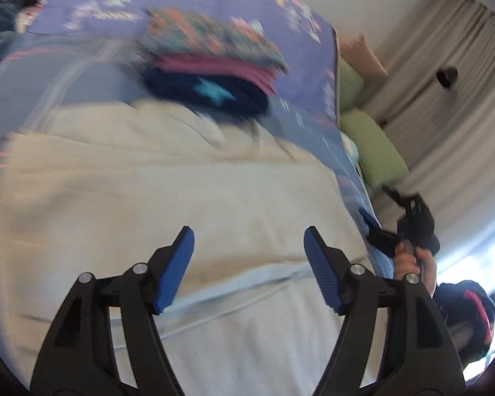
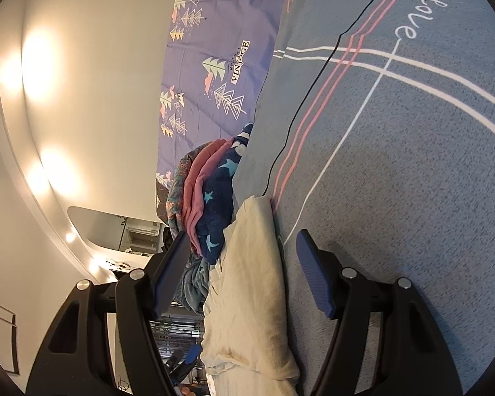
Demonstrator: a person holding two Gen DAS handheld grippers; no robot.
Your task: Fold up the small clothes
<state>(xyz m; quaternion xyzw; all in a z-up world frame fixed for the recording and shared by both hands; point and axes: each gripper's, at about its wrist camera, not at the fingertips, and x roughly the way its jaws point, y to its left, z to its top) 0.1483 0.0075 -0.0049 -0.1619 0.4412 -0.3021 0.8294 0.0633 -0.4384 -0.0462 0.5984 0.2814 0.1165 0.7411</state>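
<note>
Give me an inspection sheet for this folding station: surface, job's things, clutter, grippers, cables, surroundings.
Surface: grey-blue bedsheet with white and pink lines and the word "love"; purple tree-print quilt beyond it.
Job's things: cream garment lying on the sheet; stack of folded clothes behind it, navy star-print piece at the bottom, pink in the middle, floral on top.
Clutter: green pillows at the bed's edge.
Grippers: left gripper open above the cream garment; right gripper open, the garment's edge between its fingers, not pinched.
Cables: thin black cable running across the sheet.
Surroundings: beige curtains, white wall, ceiling lights.
</note>
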